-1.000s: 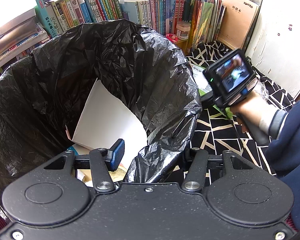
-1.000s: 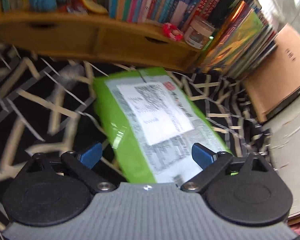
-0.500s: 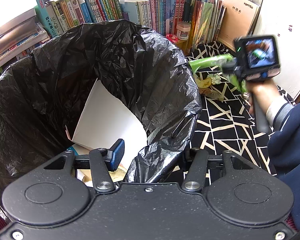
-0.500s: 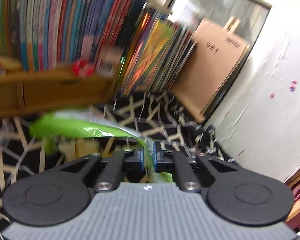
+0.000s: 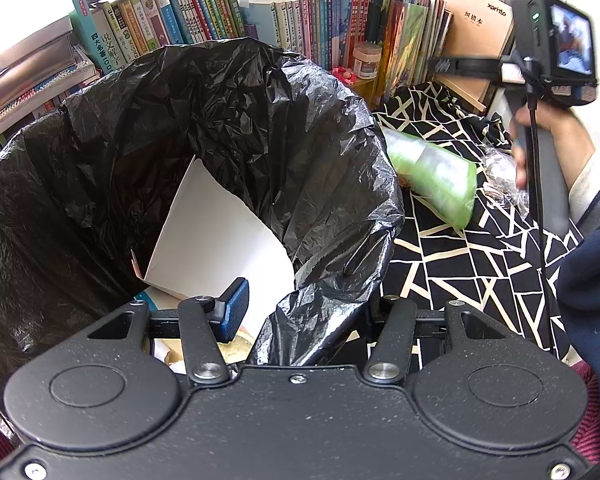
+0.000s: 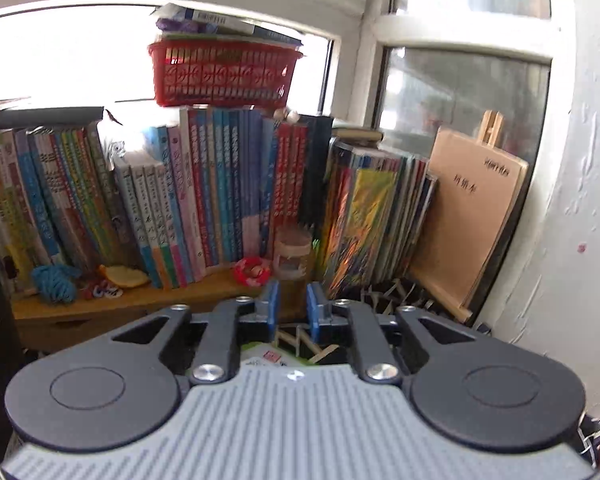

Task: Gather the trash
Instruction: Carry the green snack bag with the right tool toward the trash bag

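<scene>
Right gripper (image 6: 292, 312) fingers are opening with nothing between them; green mailer (image 5: 432, 176) lies on the patterned cloth (image 5: 460, 264) at their 6 o'clock.

Blown-out window (image 6: 72, 56) daylight, fisheye bending, motion blur

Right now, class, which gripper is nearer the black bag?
Left. The left gripper is clamped on the black bag rim; the right gripper, jaws opening and empty, is raised off to the bag's side.

Left hand-held gripper (image 5: 300, 312) pinches the black trash bag (image 5: 204, 148) rim; a blurred green package (image 5: 432, 172) lies just beside the bag.
</scene>
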### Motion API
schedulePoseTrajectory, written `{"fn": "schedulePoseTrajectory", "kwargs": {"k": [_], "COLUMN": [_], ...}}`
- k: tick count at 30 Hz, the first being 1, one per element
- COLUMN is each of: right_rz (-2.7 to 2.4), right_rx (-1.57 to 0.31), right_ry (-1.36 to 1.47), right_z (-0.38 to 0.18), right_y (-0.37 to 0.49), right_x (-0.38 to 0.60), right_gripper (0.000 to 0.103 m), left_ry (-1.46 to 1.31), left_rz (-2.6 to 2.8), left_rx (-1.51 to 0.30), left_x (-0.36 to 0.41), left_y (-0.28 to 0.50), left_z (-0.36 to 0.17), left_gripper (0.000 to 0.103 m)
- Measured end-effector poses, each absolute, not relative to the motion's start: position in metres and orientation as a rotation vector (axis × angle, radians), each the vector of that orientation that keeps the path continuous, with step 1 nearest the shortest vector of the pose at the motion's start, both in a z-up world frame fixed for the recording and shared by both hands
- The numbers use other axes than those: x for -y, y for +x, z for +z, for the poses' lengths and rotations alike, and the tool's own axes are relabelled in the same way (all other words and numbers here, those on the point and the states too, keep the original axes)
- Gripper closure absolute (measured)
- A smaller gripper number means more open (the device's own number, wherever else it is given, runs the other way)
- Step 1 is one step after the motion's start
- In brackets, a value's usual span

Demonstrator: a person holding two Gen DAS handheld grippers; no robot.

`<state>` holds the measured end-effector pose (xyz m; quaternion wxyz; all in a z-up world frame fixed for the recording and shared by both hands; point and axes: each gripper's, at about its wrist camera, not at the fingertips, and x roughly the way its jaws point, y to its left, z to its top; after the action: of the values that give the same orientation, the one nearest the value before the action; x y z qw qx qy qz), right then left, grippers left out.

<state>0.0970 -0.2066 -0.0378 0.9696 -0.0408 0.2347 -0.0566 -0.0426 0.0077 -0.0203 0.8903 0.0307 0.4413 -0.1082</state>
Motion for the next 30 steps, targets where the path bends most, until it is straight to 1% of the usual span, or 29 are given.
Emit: {"fn": "schedulePoseTrajectory", "kwargs": {"k": [1,2,3,5,8,10,11,14,19,23,25,26,27,28,29,30], "right_rz": [-0.092,-0.086,-0.095,-0.137,-0.234,-0.348,-0.405,-0.505,-0.450,-0.382,-0.363,-0.368,-0.368,-0.364,-0.363,-0.365], "right_rx": [-0.541,-0.594,-0.623,-0.736,-0.864,-0.901,-0.909,-0.925,-0.970,-0.964,-0.957,-0.944,-0.933,-0.931,-0.934,-0.932], "right_ry": [-0.057,-0.036,-0.024,0.054,0.216,0.338,0.411,0.568,0.663,0.680,0.710,0.708,0.710,0.723,0.748,0.773], "right_z": [-0.044,-0.055,-0.063,-0.088,-0.116,-0.129,-0.134,-0.147,-0.174,-0.196,-0.203,-0.202,-0.200,-0.198,-0.196,-0.195], "right_y": [0.103,0.106,0.109,0.120,0.127,0.123,0.119,0.108,0.108,0.110,0.107,0.105,0.105,0.104,0.105,0.105], "right_x": [0.210,0.211,0.213,0.225,0.252,0.275,0.287,0.315,0.322,0.317,0.317,0.317,0.317,0.318,0.320,0.321], "right_gripper": [0.037,0.026,0.017,0.009,0.009,0.006,0.000,0.000,0.000,0.000,0.006,0.015,0.034,0.047,0.071,0.079], "left_ry": [0.065,0.065,0.064,0.065,0.064,0.064,0.064,0.062,0.062,0.065,0.067,0.068,0.068,0.068,0.068,0.069], "left_rz": [-0.224,-0.224,-0.223,-0.224,-0.224,-0.224,-0.224,-0.224,-0.224,-0.223,-0.221,-0.220,-0.220,-0.220,-0.220,-0.220], "left_rx": [-0.916,-0.916,-0.916,-0.916,-0.916,-0.915,-0.915,-0.916,-0.916,-0.915,-0.914,-0.913,-0.913,-0.913,-0.913,-0.913], "left_x": [-0.008,-0.008,-0.008,-0.008,-0.008,-0.008,-0.008,-0.008,-0.008,-0.008,-0.007,-0.007,-0.007,-0.007,-0.007,-0.007], "left_y": [-0.043,-0.043,-0.043,-0.043,-0.044,-0.044,-0.044,-0.044,-0.044,-0.044,-0.044,-0.044,-0.044,-0.043,-0.043,-0.044], "left_z": [-0.020,-0.020,-0.021,-0.022,-0.022,-0.022,-0.022,-0.022,-0.022,-0.022,-0.022,-0.022,-0.022,-0.022,-0.022,-0.022], "left_gripper": [0.052,0.052,0.052,0.052,0.052,0.052,0.051,0.051,0.051,0.051,0.051,0.051,0.051,0.051,0.051,0.051]}}
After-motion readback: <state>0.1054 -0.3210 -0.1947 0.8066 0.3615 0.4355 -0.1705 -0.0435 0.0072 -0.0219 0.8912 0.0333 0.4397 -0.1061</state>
